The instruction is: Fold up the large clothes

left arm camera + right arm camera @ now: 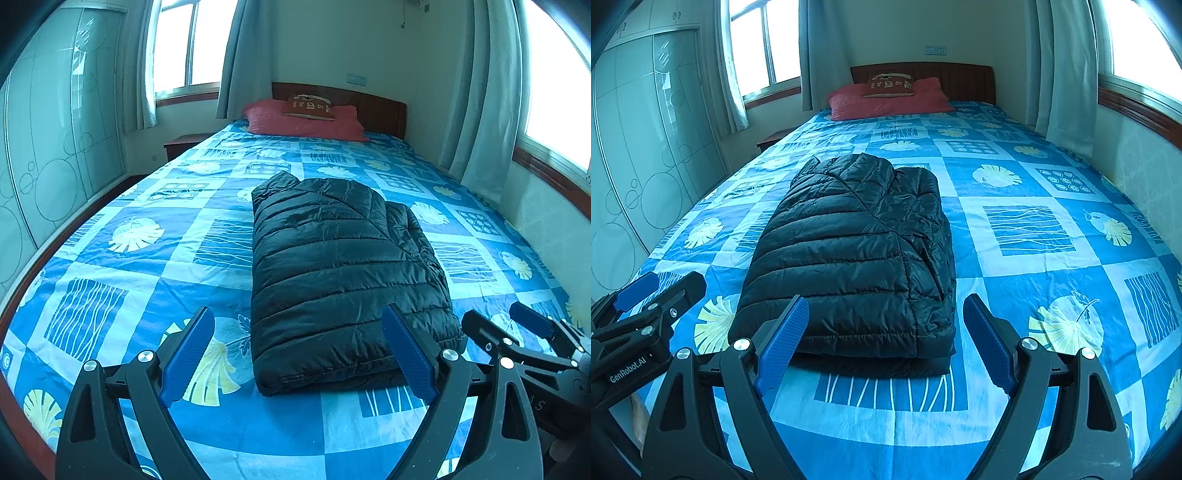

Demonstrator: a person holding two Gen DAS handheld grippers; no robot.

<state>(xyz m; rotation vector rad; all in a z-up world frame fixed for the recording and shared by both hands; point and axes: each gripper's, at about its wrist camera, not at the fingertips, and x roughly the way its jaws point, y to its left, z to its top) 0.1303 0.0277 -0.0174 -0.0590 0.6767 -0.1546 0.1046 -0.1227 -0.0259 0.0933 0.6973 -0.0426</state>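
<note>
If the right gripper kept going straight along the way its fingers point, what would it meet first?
Most likely the near hem of the folded black puffer jacket, which lies on the blue patterned bedspread ahead of the open right gripper. Depth is unclear, so the bedspread just before the jacket could come first.

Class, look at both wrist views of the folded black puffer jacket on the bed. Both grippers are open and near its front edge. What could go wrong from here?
1. The black quilted puffer jacket is puffy and glossy; its stacked layers may spring open or slide apart if pinched at only one layer.
2. The open left gripper and open right gripper could catch the blue patterned bedsheet under the jacket's edge and drag it along.
</note>
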